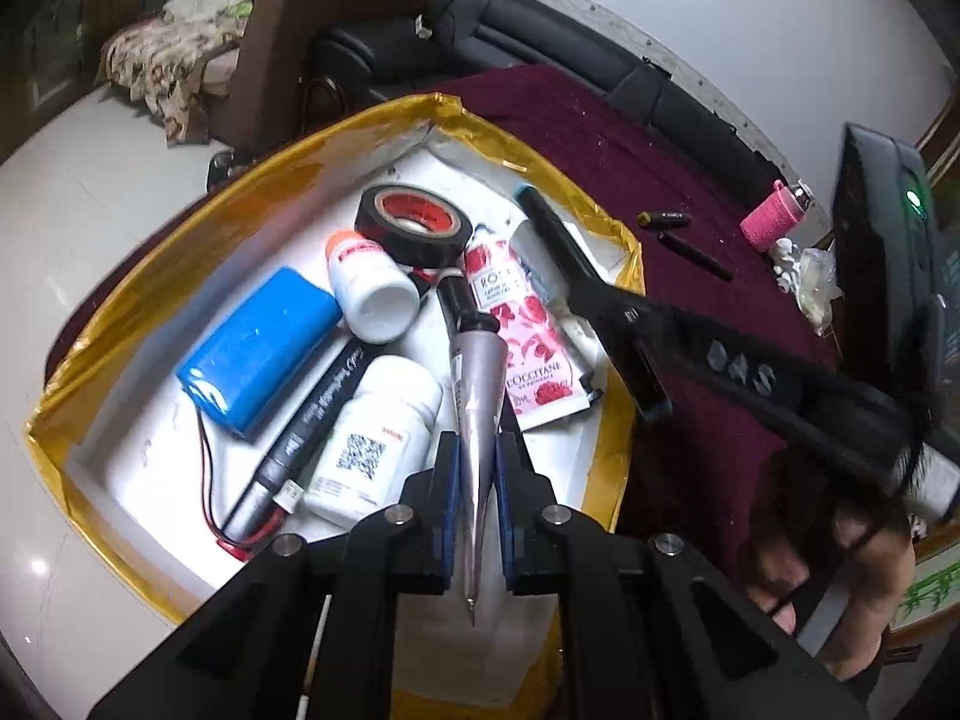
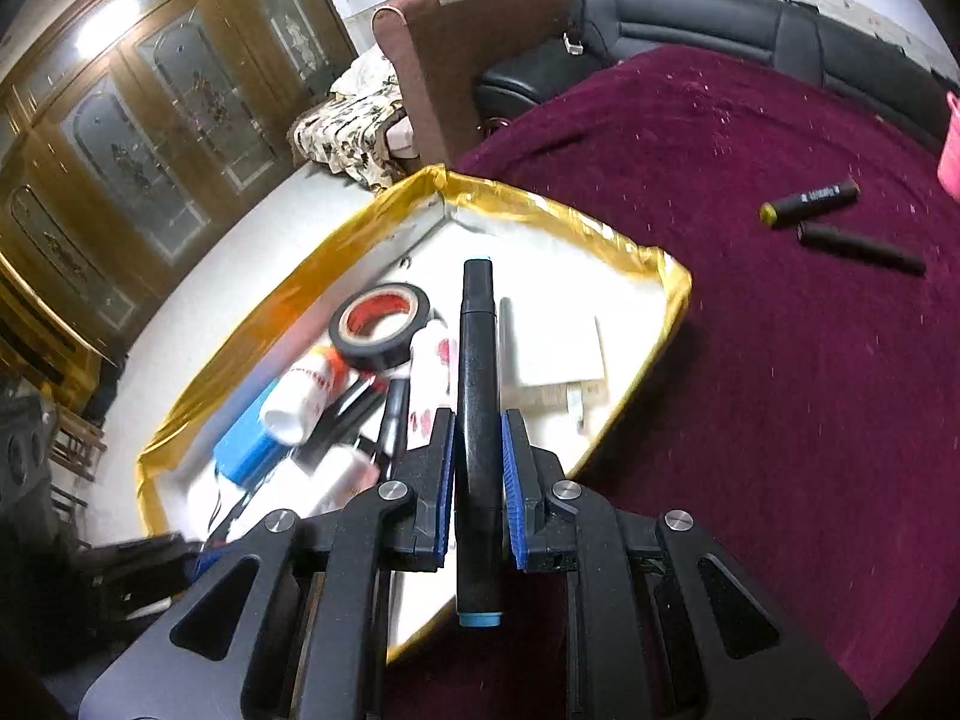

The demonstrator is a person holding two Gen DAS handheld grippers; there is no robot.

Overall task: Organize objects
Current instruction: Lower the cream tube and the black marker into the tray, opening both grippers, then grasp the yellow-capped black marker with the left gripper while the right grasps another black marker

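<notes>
A gold-rimmed white box [image 1: 534,174] [image 2: 600,234] lies on the maroon cloth. It holds a black tape roll [image 1: 414,222] [image 2: 381,324], two white bottles [image 1: 372,285], a blue battery pack [image 1: 258,348], a rose-print tube [image 1: 528,336] and a dark pen. My left gripper [image 1: 477,450] is shut on a silver cone-shaped tube [image 1: 477,396] with a black cap, held over the box. My right gripper [image 2: 477,450] is shut on a black marker with blue ends [image 2: 477,396] over the box's near edge; it also shows in the left wrist view [image 1: 552,228].
Two black markers [image 2: 810,201] [image 2: 864,249] lie on the maroon cloth [image 2: 750,360] at the right. A pink roll [image 1: 771,213] and a black device [image 1: 882,228] stand at the far right. A black sofa and a brown chair are behind.
</notes>
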